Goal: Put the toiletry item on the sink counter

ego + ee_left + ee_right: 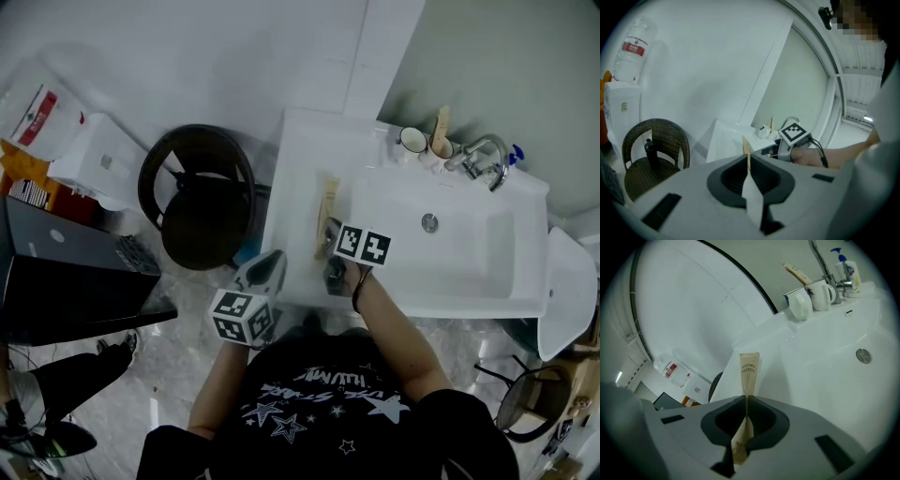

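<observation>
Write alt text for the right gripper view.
The right gripper is shut on a tan toothbrush packet, which sticks out from its jaws over the white sink counter. Farther back, two white mugs, a faucet and a pump bottle stand along the far edge of the basin.

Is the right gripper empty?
No, the right gripper has its jaws closed on a tan toothbrush packet that sticks out past them.

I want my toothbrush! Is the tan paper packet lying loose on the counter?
No, it is held. The right gripper pinches the tan paper toothbrush packet over the white sink counter.
</observation>
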A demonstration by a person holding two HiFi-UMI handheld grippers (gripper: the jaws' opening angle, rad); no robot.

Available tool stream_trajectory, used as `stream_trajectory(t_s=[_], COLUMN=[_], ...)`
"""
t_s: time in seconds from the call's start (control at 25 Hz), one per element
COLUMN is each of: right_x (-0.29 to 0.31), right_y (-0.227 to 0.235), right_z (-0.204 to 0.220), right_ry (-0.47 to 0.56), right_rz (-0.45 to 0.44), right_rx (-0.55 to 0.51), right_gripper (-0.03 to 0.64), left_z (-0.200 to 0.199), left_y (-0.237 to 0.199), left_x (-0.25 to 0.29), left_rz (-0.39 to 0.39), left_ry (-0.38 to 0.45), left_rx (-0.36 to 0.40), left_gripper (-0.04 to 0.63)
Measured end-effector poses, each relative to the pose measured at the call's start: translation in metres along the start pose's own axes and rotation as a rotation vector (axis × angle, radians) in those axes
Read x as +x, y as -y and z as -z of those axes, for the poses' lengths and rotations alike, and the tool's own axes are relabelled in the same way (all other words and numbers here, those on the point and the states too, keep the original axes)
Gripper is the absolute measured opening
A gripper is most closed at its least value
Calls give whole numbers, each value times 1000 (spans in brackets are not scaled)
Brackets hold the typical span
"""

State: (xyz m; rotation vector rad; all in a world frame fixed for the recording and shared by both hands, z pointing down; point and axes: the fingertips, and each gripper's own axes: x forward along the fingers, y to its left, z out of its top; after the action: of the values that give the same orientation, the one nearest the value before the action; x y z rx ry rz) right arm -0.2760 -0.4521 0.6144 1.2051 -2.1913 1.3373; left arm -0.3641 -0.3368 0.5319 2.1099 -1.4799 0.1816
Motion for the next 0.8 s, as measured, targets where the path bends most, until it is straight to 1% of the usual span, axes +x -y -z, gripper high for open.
stream_trajectory(t_s=[0.12, 0.36, 0.68, 0.8], right_x=[9, 18, 19, 18], right_y=[0, -1, -5, -6], right_z=[-1, -4, 3, 7], right_ry=[-8, -14, -21, -32], right_rz=[10, 0, -48, -61], right_rx=[4, 32, 59, 57], right_gripper=[28, 29, 31, 65], left_z=[0, -2, 0, 1], left_y=[-6, -12, -9, -10], left_x=[-1, 1, 3, 3], left_rz=[-6, -10, 4, 1], left_ry=[-4, -7, -17, -15], left_rx=[4, 10, 19, 20], left_gripper=[28, 27, 28, 28])
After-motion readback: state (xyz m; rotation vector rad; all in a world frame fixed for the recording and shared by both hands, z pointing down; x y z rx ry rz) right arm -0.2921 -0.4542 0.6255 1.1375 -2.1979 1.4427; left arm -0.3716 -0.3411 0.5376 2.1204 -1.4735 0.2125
